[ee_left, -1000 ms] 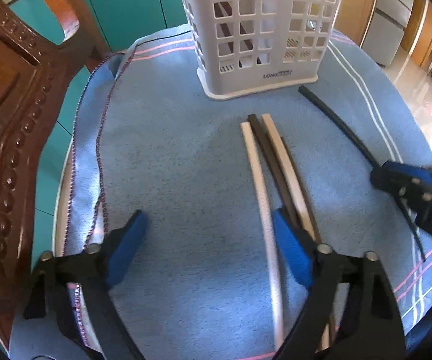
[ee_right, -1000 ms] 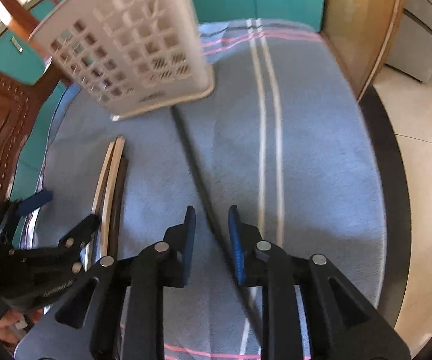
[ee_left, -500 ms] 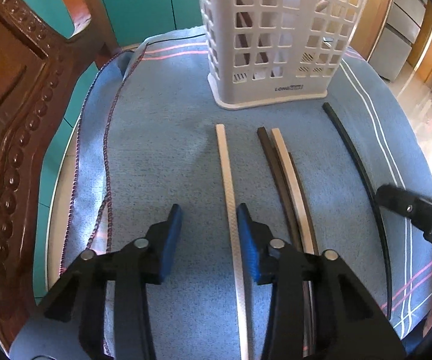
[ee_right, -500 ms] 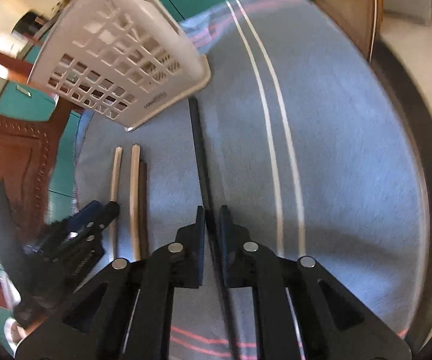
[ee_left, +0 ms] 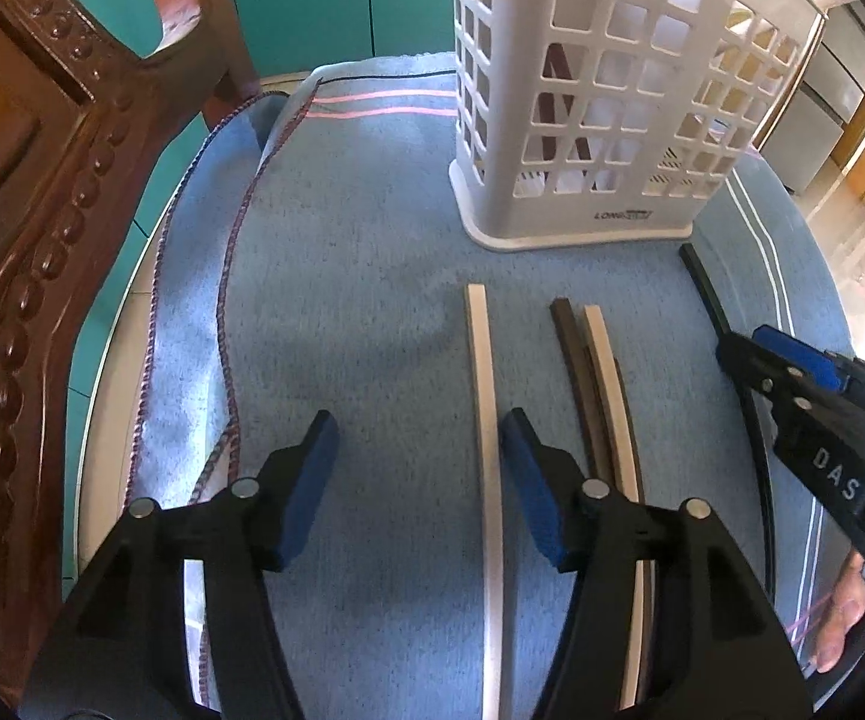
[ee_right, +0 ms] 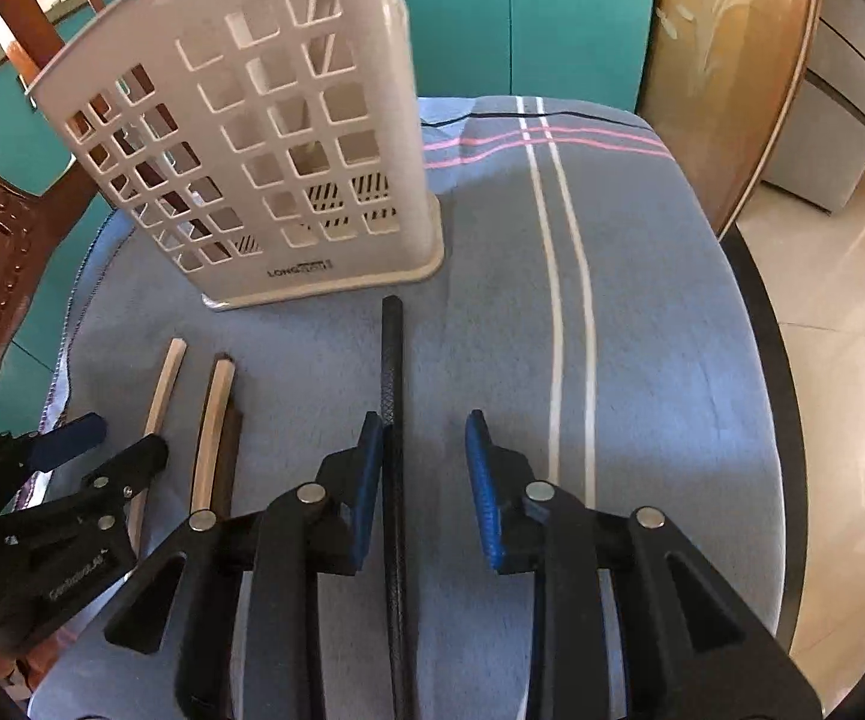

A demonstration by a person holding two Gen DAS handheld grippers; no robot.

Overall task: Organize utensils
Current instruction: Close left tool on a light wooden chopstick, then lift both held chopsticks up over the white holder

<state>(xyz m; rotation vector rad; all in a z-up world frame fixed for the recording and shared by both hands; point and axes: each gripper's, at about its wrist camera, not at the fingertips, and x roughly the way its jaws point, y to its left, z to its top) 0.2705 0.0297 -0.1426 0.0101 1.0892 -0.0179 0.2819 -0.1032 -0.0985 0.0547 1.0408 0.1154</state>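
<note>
Both grippers have just been opening. Half a second ago the right gripper (ee_right: 423, 480) had its fingers nearly together around the black chopstick (ee_right: 392, 372); now they stand apart, the stick lying loose between them, close against the left-hand pad and free of the other. Left gripper (ee_left: 414, 480): fingers apart, wider than half a second ago, pale chopstick (ee_left: 483, 396) lying between them near the right-hand pad, not pinched.

Where things are: all chopsticks lie flat on the blue cloth (ee_left: 342, 312) that covers the bench, pointing toward the white basket (ee_left: 582, 120) near the far edge. A dark brown stick (ee_left: 570, 342) and a second pale one (ee_left: 603, 354) lie touching, between the single pale stick and the black one.

Handling (judgement): sticks look light, thin, stiff. Pale ones smooth, squarish in section, probably slick. Black one shows a fine crosshatch texture, so better friction. The low profile on soft, nappy cloth makes pickup awkward; the pads must reach down to the cloth. Best hold is near mid-length, for balance, leaving the far end free to drop into the basket.

Basket: rigid plastic lattice of square holes, upright, something dark already standing inside it.
</note>
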